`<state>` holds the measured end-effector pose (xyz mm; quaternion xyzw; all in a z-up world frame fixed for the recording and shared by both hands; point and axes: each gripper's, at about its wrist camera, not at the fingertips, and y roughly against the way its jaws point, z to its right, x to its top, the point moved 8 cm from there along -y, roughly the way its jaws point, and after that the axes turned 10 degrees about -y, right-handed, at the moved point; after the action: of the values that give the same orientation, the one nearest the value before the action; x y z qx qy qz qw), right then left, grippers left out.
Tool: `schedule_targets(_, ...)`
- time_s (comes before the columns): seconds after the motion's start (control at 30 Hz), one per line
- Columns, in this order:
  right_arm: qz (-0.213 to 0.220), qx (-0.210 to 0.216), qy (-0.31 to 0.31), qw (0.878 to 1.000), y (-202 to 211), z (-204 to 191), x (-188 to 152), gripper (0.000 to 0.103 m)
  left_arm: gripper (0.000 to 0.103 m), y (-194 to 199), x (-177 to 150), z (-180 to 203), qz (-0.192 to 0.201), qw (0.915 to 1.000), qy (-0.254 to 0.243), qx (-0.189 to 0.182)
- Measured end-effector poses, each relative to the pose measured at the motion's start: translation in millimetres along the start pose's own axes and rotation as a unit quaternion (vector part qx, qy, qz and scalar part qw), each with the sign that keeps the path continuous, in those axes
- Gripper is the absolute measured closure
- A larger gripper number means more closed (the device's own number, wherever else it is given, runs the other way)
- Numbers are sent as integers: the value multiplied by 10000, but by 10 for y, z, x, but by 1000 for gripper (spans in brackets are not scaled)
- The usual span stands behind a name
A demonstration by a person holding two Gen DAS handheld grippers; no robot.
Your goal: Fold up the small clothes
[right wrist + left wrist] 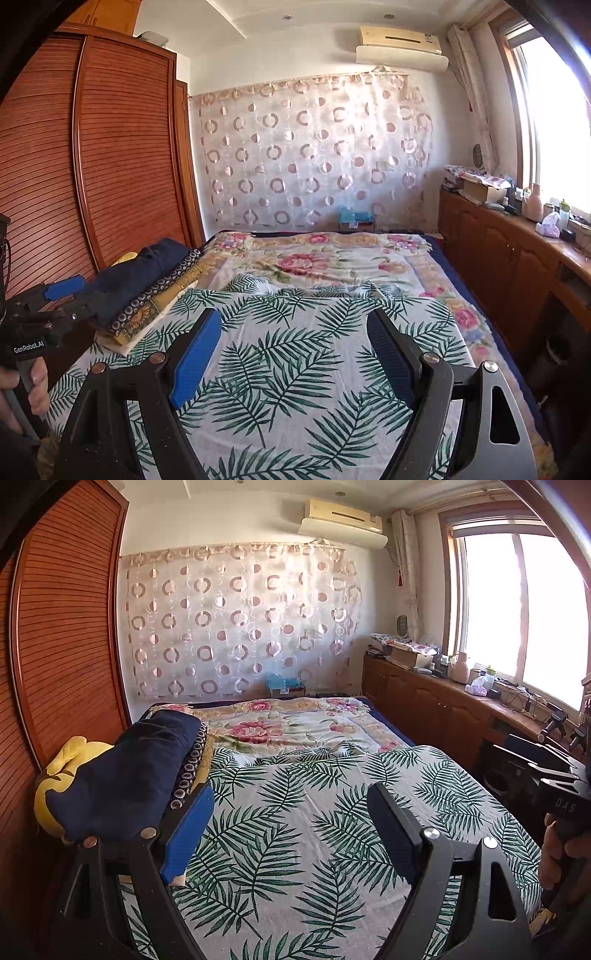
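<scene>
A stack of folded clothes [155, 295] lies at the bed's left edge, a dark navy piece [122, 775] on top, patterned and yellow pieces beneath. My left gripper [291, 812] is open and empty, just right of the stack, above the palm-leaf sheet [314, 812]. It also shows in the right wrist view [62, 291] beside the stack. My right gripper [295, 332] is open and empty over the palm-leaf sheet [295, 369]. Its body shows at the right edge of the left wrist view.
A floral blanket [317, 258] covers the far half of the bed. A slatted wooden wardrobe [110, 155] stands left. A low wooden cabinet [517, 258] with clutter runs along the window on the right. A yellow plush [51, 790] lies under the stack.
</scene>
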<state>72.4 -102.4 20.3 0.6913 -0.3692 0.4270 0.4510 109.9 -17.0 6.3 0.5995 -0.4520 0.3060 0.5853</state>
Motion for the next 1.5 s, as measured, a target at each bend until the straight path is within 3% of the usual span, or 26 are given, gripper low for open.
schedule_targets(1.5, 43, 23, 36, 10000, 46, 152, -17, 20, 18, 19, 16, -38, 27, 10000, 8, 32)
